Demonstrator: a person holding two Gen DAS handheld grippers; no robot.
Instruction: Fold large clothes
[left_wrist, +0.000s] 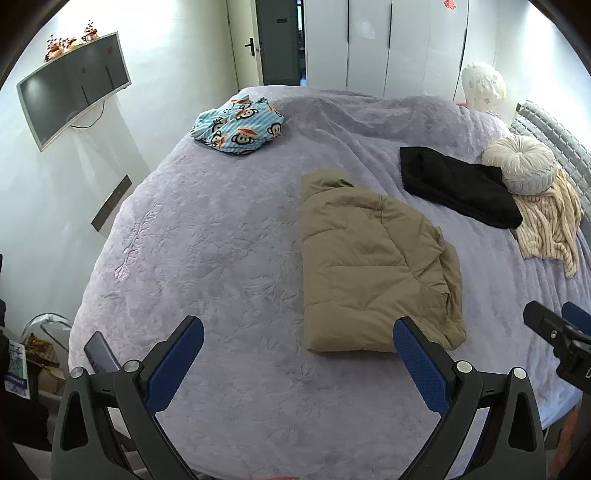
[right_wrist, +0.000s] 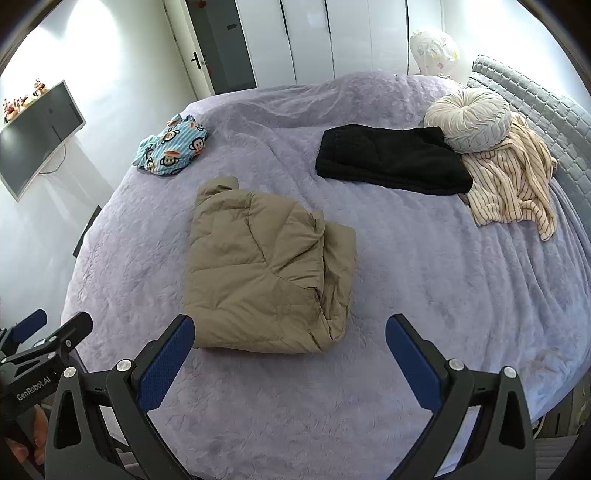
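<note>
A tan puffer jacket (left_wrist: 373, 266) lies folded into a thick rectangle on the lilac bedspread (left_wrist: 221, 236); it also shows in the right wrist view (right_wrist: 266, 269). My left gripper (left_wrist: 299, 339) is open and empty, held above the bed's near edge just short of the jacket's near end. My right gripper (right_wrist: 290, 338) is open and empty, likewise just short of the jacket. The right gripper also shows at the right edge of the left wrist view (left_wrist: 554, 325), and the left gripper at the left edge of the right wrist view (right_wrist: 48, 332).
A folded black garment (right_wrist: 391, 158), a striped cream garment (right_wrist: 513, 181) and a round cushion (right_wrist: 469, 120) lie at the back right. A crumpled blue monkey-print garment (right_wrist: 171, 149) lies at the back left. A wall TV (left_wrist: 74, 88) hangs left; wardrobes (left_wrist: 384, 40) stand behind.
</note>
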